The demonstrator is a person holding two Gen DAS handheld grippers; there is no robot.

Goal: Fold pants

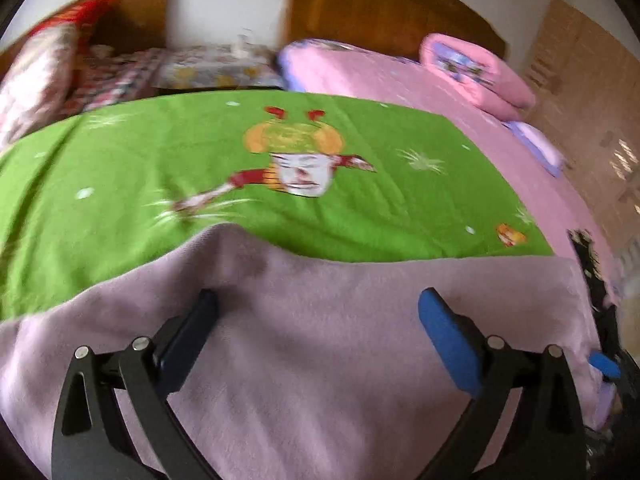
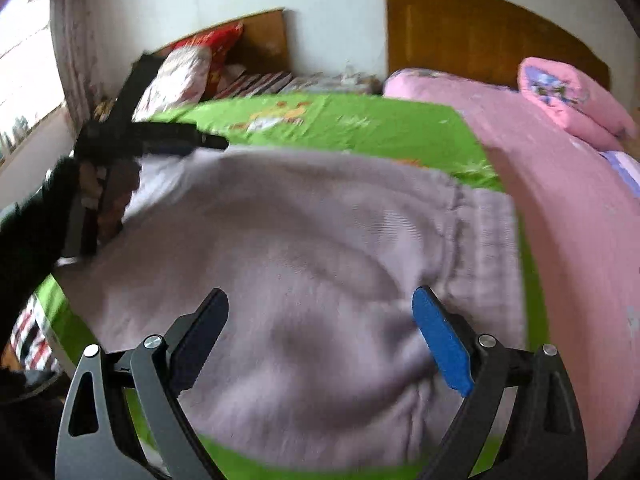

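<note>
Close up, the left gripper (image 1: 318,306) has its two fingers wide apart with nothing between them. It hangs just over the pants (image 1: 320,340). The right gripper (image 2: 320,306) is the same: fingers spread wide, holding nothing, just above the cloth. Both look ready to grab, so the spread fingers make sense. They need room to go around a thick edge.

The pants are soft and pale purple. They lie spread on the green blanket (image 1: 160,152), at its near edge. In the right view the stretchy waist band sits toward the blanket's right edge, and the cloth has a few bumps and dips in the middle. In the left view one edge of the pants bulges up a little onto the green. It looks like the pants are laid out flat so they can be folded, but I cannot tell if any fold has been made.

The pictures are blurry, so the small creases are hard to read.

Farther back, the blanket shows a cartoon figure. It covers the bed (image 1: 500,136), which has a pink sheet along its right side. At the far end sit a pink pillow (image 1: 476,72) and a red pillow (image 1: 76,28), against the brown headboard (image 1: 380,12).
</note>
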